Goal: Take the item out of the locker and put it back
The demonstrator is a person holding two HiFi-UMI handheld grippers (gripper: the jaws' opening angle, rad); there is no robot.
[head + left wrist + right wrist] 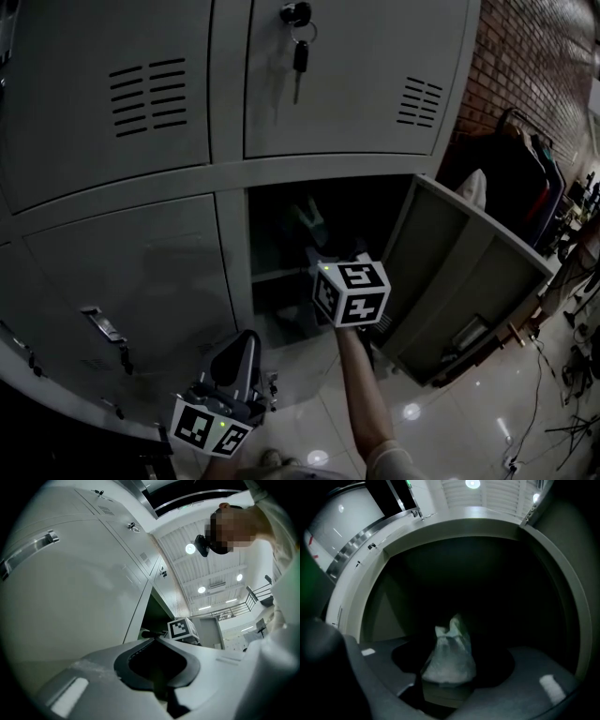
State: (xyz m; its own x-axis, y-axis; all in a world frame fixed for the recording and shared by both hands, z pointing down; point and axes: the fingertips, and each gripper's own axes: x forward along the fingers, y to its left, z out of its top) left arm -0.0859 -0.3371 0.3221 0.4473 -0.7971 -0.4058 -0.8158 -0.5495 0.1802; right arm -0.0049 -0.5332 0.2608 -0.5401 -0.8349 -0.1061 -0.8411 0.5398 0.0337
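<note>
Right tool inside the open locker, jaws apart around the bag; left tool shut and idle.

Right tool (459, 673): jaws parted, white plastic bag (450, 660) stands between the tips and the pads don't look pressed on it. The bag is inside the dark compartment (281, 234), sitting on something boxy; too dark to tell what. The compartment frame rings the tool on all sides. The open door (469, 272) hangs just to the right of the arm. Left tool (155, 640): jaws together, nothing in them, low in front of the closed lower-left door (141, 272), beside its handle (103, 323). Upper door is shut with a key (300, 52) hanging in the lock. Brick wall (534, 56) to the right, with cables (553, 375) on the tiled floor (450, 412) past the open door.
</note>
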